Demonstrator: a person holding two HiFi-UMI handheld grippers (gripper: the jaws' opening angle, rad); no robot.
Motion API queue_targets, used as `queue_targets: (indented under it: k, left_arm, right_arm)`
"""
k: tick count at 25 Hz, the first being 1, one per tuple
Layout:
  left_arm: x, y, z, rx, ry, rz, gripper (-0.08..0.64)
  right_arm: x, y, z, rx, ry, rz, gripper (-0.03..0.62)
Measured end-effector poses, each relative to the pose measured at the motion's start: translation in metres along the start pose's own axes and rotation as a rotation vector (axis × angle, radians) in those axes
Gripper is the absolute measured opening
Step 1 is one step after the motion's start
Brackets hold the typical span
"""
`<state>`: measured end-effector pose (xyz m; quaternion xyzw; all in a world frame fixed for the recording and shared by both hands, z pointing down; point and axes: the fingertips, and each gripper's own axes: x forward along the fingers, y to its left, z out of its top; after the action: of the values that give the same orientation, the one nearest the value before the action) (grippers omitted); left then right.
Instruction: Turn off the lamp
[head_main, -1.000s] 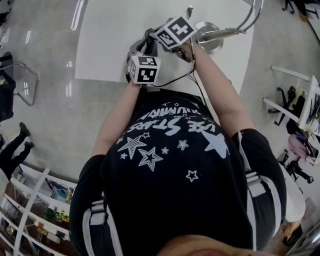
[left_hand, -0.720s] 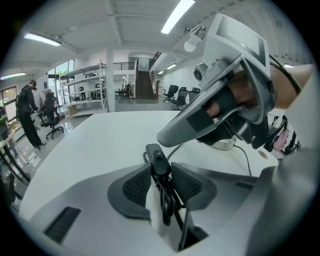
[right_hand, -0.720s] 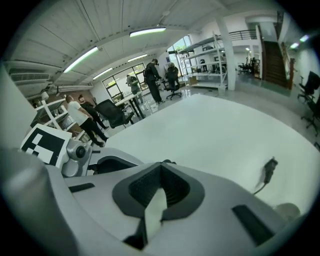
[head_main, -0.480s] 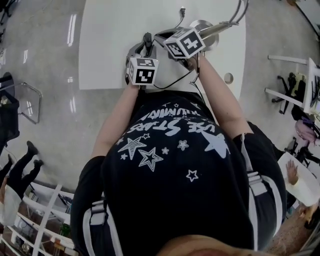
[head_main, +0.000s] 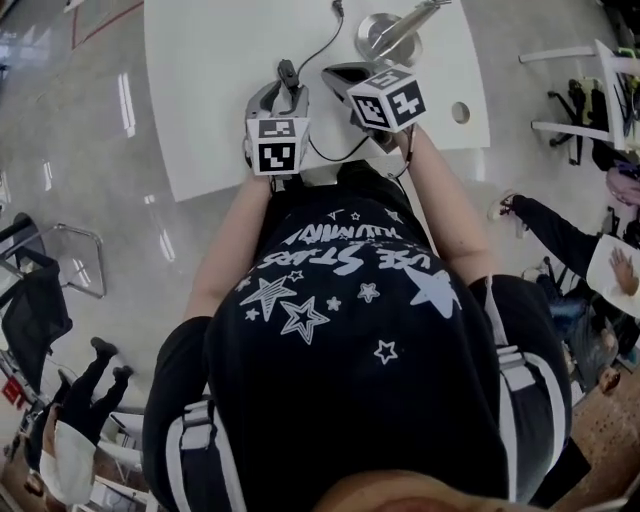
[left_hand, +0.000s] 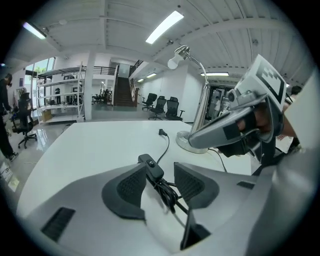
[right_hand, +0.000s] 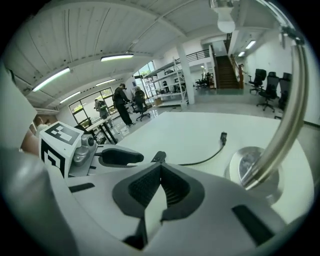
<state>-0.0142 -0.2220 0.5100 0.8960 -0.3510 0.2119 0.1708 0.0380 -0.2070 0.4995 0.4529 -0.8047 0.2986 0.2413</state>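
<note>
A white table (head_main: 210, 90) fills the top of the head view, standing on a glossy grey floor (head_main: 90, 230). The person at its near edge wears a black shirt (head_main: 350, 330) printed with white stars and reaches both arms forward over the tabletop.

The lamp (left_hand: 192, 105) stands on the right part of the table. Its round metal base (head_main: 385, 35) sits flat on the surface, and a curved chrome neck (right_hand: 289, 120) rises from it to a small white head (left_hand: 175, 61). Whether the bulb is lit cannot be told.

The left gripper (left_hand: 160, 171) is near the middle of the table's near edge, left of the lamp base, with its marker cube (head_main: 275, 143) facing the camera. Its jaws stand apart and have just been opening. The lamp's black cord (left_hand: 166, 192) runs up between them, and the pads do not clamp it.

The right gripper (right_hand: 161, 167) hovers just beside the left one, between it and the lamp base. Its jaws are closed together with nothing between them.

The switch (left_hand: 150, 166) on the cord sits between the left gripper's pads, close against the left pad and apart from the right one. Farther out on the bare table, the cord ends in a small black plug (left_hand: 161, 132).
</note>
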Motion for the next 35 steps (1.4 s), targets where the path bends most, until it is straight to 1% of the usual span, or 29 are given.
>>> queue_targets:
  k: [3, 6, 8, 12, 16, 20, 26, 35]
  left_arm:
    - [-0.014, 0.001, 0.006, 0.003, -0.033, -0.028, 0.166]
    - [-0.022, 0.007, 0.013, 0.006, -0.062, -0.02, 0.166]
    - [-0.027, 0.007, 0.015, -0.008, -0.075, -0.017, 0.166]
    - [-0.039, 0.003, 0.022, -0.041, -0.11, -0.015, 0.166]
    - [-0.054, -0.004, 0.027, -0.055, -0.133, -0.02, 0.166]
    - [-0.069, -0.024, 0.028, -0.042, -0.144, -0.005, 0.166]
    - [-0.09, -0.061, 0.027, -0.07, -0.167, -0.013, 0.164]
    - [-0.13, -0.107, 0.02, -0.018, -0.207, -0.02, 0.163]
  right_arm:
    - [-0.016, 0.007, -0.012, 0.056, -0.027, -0.052, 0.006]
    - [-0.025, 0.011, -0.019, 0.084, -0.042, -0.062, 0.006]
    - [-0.031, 0.012, -0.028, 0.087, -0.039, -0.064, 0.005]
    - [-0.037, 0.011, -0.039, 0.044, -0.021, -0.096, 0.006]
    - [-0.042, 0.021, -0.038, 0.067, -0.062, -0.068, 0.006]
    - [-0.066, 0.021, -0.051, 0.085, -0.094, -0.057, 0.005]
    - [-0.101, 0.016, -0.073, 0.111, -0.133, -0.051, 0.005]
    - [-0.148, 0.037, -0.096, 0.099, -0.204, -0.03, 0.006]
